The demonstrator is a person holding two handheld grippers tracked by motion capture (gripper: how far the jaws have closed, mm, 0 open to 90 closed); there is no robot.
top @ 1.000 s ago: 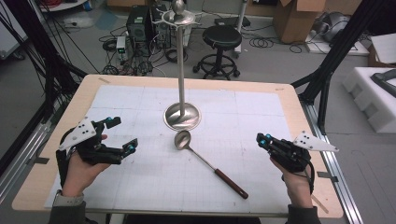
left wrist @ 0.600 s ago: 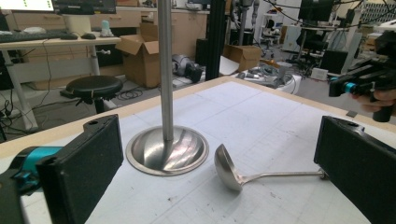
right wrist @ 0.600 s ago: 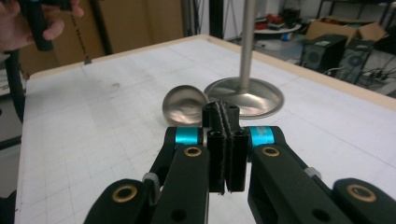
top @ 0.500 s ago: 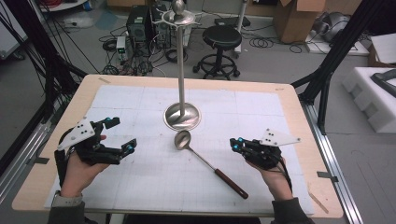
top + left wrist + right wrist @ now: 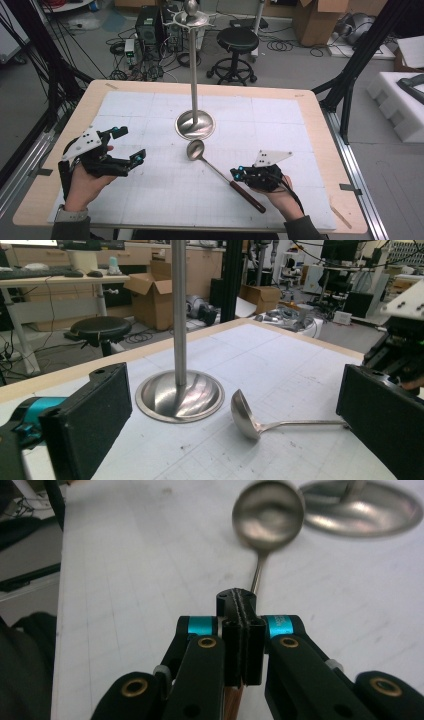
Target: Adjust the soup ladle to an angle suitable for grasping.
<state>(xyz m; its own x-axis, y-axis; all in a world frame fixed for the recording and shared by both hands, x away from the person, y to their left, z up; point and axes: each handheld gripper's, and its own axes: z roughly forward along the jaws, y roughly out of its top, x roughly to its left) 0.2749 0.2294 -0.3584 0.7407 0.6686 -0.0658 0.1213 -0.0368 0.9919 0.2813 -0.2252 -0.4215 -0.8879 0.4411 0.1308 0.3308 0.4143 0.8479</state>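
A steel ladle (image 5: 220,172) with a dark wooden grip lies on the white mat, its bowl (image 5: 269,512) pointing toward the stand. My right gripper (image 5: 236,173) hovers at the junction of the steel shaft and the wooden grip. Its jaws are shut pad to pad (image 5: 239,605), and the handle runs underneath them, not between them. My left gripper (image 5: 131,144) is held at the left of the mat, jaws wide open and empty. The left gripper view (image 5: 232,395) frames the ladle (image 5: 245,412) between its jaws, well ahead of them.
A tall steel stand with a round dished base (image 5: 195,125) rises mid-table just beyond the ladle's bowl; its base (image 5: 180,395) sits close to the bowl. The wooden table edge (image 5: 320,125) borders the mat. A stool, boxes and cables are on the floor beyond.
My right gripper has travelled left and slightly toward the person, from the right of the mat to over the ladle's handle. The left gripper and ladle have stayed put.
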